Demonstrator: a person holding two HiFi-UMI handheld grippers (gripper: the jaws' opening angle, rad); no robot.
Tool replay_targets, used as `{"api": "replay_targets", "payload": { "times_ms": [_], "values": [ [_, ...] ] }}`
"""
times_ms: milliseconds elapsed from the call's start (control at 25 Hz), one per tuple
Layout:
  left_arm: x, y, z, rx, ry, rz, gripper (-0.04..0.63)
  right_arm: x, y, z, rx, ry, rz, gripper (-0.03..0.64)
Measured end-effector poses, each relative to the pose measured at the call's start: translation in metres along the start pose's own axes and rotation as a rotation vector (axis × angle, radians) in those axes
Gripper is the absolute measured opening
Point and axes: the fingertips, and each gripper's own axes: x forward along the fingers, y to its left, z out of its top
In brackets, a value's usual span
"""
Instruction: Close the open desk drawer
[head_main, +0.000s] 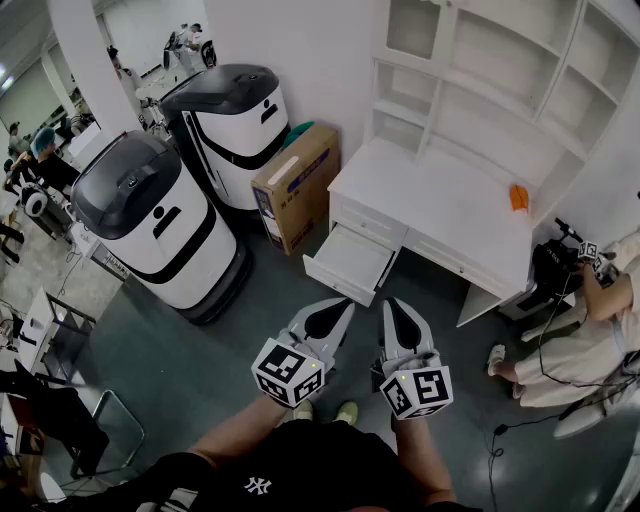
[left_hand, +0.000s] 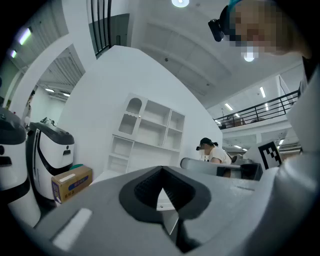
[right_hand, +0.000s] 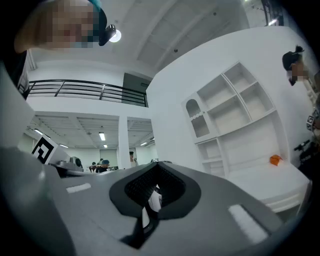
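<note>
Only in the head view: open drawer, pulled out from the left end of the white desk, ahead of the left gripper and right gripper and well apart from both. Also there, an orange object on the tabletop, a cardboard box on the floor just left of the desk, and two white machines beyond the box.

From the left gripper view: the box, the shelf unit and a person in a dark cap. From the right gripper view: the shelves and the orange object.

Held side by side, forearms reaching forward, tips aimed towards the drawer. Fingers of both pressed together at the tips, gripping nothing.
</note>
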Motion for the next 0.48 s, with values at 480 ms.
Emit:
{"api": "replay_targets", "payload": {
  "times_ms": [480],
  "values": [
    [-0.0023, 0.0002, 0.0011, 0.008, 0.001, 0.018, 0.001, -0.0052, -0.0026, -0.0008, 0.046, 0.004, 0.011, 0.02]
  ]
}}
